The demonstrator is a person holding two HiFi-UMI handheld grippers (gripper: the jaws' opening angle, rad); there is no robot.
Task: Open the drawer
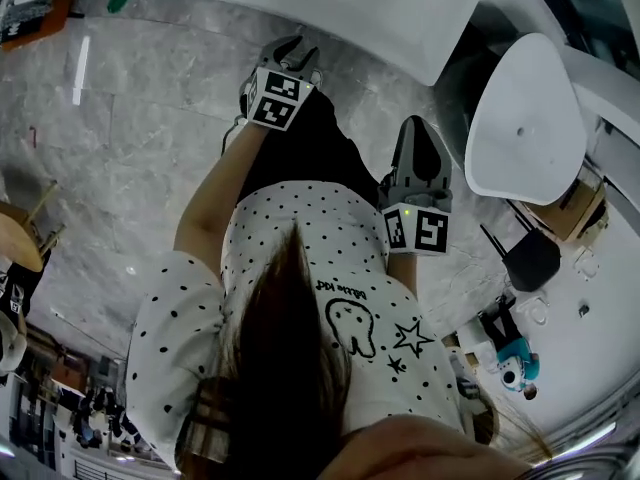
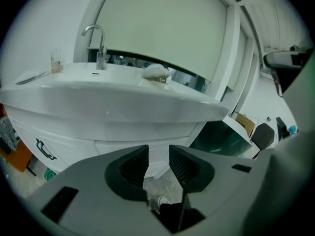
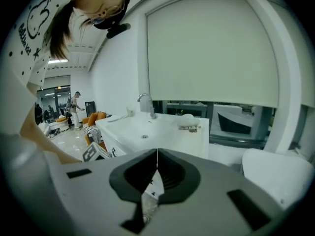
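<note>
On your left gripper (image 2: 158, 156) the ribbed black pads (image 2: 134, 168) stand apart, empty, facing a glossy, curved white vanity (image 2: 74, 134), probably drawer-fronted; your right gripper (image 3: 156, 157) is pinched together.

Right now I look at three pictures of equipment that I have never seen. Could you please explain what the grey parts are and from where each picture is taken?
No machine: a person in a white dotted shirt holds a grey two-jaw gripper in each hand. The head view looks steeply down from the person's head onto the left gripper, the right gripper and the grey marble floor. The other two views come from cameras riding on each gripper, looking along its jaws. Ahead stands a white washbasin cabinet with a chrome tap and a small white object on top. Nothing is held: the left gripper's jaws stand apart and empty, the right gripper's are closed together.
</note>
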